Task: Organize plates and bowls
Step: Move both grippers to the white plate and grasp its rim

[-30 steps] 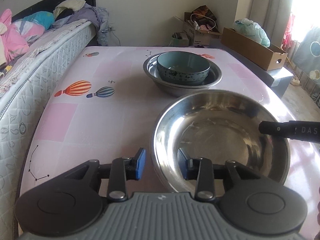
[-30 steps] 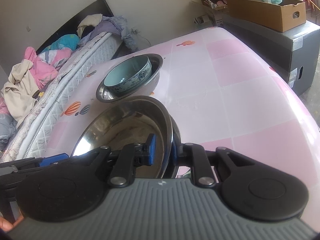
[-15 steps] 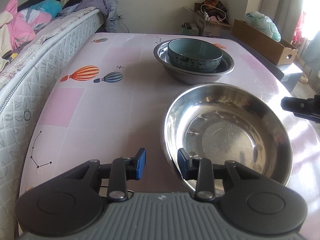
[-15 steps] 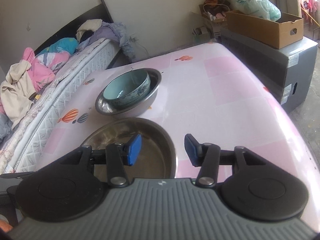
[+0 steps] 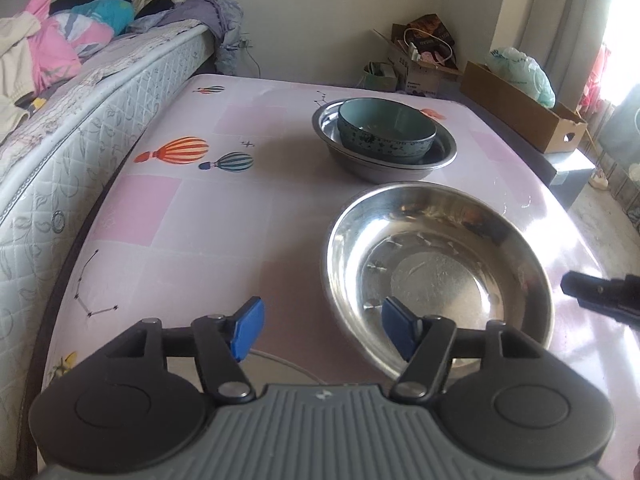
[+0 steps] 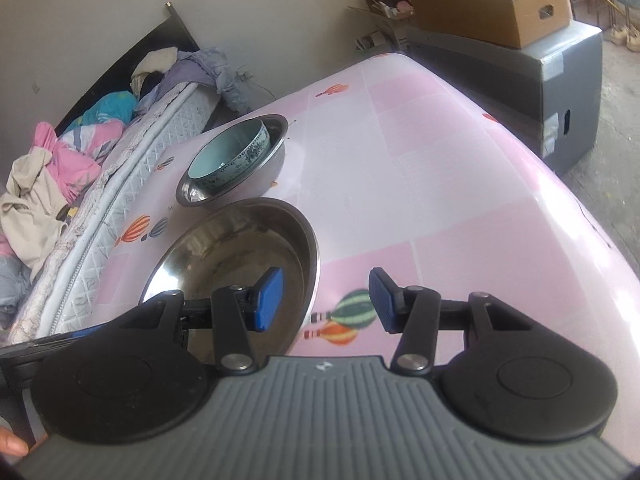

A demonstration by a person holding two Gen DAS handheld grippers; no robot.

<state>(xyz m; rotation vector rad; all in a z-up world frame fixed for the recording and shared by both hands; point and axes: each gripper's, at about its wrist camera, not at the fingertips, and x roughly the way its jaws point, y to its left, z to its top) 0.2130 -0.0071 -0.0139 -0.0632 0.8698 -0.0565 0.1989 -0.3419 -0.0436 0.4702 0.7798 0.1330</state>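
A large empty steel bowl (image 5: 436,268) sits on the pink table near its front; it also shows in the right wrist view (image 6: 236,256). Behind it a teal ceramic bowl (image 5: 386,130) sits inside a second steel bowl (image 5: 440,152); the right wrist view shows the teal bowl (image 6: 230,156) in its steel bowl (image 6: 276,152) too. My left gripper (image 5: 322,334) is open, its jaws astride the near bowl's left rim without touching. My right gripper (image 6: 324,300) is open and empty, astride the bowl's right rim; its tip shows in the left wrist view (image 5: 596,292).
A bed (image 5: 80,120) with piled clothes runs along the table's left side. A cardboard box (image 5: 520,108) with a plastic bag sits on a grey cabinet (image 6: 532,76) to the right. More boxes stand against the back wall.
Both grippers have opened and let go of the near steel bowl, which now rests on the table. Both have drawn back a little.
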